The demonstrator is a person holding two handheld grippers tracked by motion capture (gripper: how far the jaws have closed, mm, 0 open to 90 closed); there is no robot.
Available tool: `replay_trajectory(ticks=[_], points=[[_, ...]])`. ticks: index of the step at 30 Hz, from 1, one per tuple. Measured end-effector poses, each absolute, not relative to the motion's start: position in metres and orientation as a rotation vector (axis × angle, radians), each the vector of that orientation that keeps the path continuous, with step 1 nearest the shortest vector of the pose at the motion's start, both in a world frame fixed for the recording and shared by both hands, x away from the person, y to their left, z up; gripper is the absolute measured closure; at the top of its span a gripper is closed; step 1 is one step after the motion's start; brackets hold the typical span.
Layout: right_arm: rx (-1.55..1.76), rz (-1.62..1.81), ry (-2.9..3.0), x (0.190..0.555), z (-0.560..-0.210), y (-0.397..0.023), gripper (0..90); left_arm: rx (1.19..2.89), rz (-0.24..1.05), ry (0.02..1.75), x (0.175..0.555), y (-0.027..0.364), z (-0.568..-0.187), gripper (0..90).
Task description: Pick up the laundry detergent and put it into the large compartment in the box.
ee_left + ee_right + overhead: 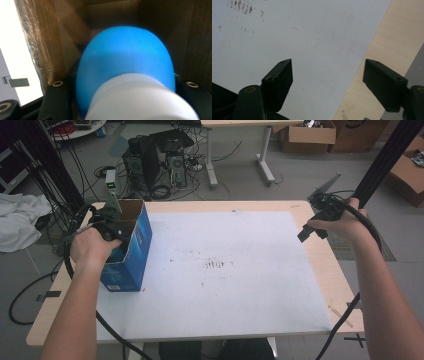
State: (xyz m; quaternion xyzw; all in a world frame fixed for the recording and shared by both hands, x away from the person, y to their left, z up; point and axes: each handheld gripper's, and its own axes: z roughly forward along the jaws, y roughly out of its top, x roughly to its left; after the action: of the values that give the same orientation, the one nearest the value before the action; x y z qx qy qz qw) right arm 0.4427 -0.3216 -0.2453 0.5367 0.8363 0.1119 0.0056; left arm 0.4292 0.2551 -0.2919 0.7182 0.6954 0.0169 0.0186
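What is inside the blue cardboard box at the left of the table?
Inside the blue box, the left tool grips a blue rounded object with a white end. This object hides the box bottom.

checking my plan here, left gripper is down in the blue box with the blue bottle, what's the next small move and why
Probably lift the left gripper straight up. Its jaws are closed on the blue bottle, which sits between the cardboard walls of the blue box, so a vertical pull should clear them. The right gripper hangs open above the table.
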Motion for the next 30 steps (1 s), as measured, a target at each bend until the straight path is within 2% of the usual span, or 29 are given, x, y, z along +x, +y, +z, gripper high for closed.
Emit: replay_trajectory(ticks=[18,30], points=[[1.672,0.364,2.62,0.441,-0.243,-0.322,24.4,2.236,0.046,2.174,0.428,0.253,-0.29,38.7],[1.674,0.378,2.615,0.439,-0.243,-0.326,24.4,2.269,0.109,2.165,0.426,0.245,-0.268,32.0]])
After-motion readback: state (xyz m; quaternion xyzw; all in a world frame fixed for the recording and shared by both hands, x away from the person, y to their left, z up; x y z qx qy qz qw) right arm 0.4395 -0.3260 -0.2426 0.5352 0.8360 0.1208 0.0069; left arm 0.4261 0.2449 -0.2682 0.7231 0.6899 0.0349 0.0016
